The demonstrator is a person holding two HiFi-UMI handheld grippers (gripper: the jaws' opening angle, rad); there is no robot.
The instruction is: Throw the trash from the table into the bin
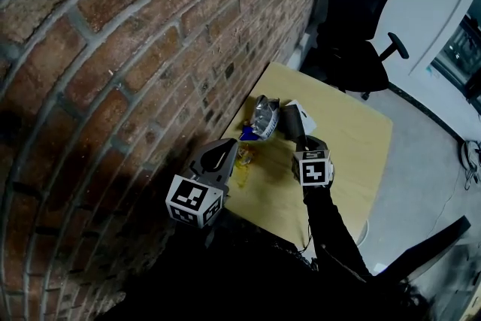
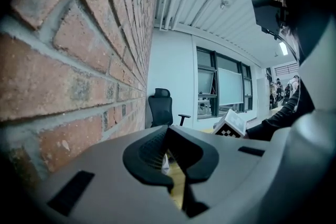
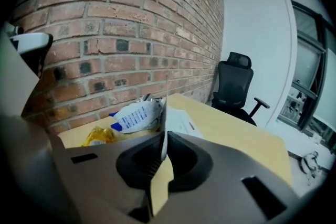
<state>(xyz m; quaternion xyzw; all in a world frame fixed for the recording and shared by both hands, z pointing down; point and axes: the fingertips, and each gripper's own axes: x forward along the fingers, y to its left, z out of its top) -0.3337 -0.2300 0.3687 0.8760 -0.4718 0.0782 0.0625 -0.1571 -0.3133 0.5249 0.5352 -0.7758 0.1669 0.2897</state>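
Observation:
On the wooden table (image 1: 353,146) by the brick wall lie a crumpled silver and blue bag (image 1: 264,115), a white paper (image 1: 304,116) and a yellow wrapper (image 1: 244,155). My right gripper (image 1: 290,121) reaches to the bag's right side. In the right gripper view its jaws are shut (image 3: 163,136) on a thin white edge that seems to belong to the bag (image 3: 134,115); the paper (image 3: 181,124) lies flat beyond. My left gripper (image 1: 219,158) hovers near the yellow wrapper (image 3: 100,136), jaws shut (image 2: 167,131) with nothing in them.
A brick wall (image 1: 128,49) runs along the table's left side. A black office chair (image 1: 353,19) stands beyond the far end, and another dark chair part (image 1: 428,252) sits at the lower right. White items lie on the floor (image 1: 471,155). No bin shows.

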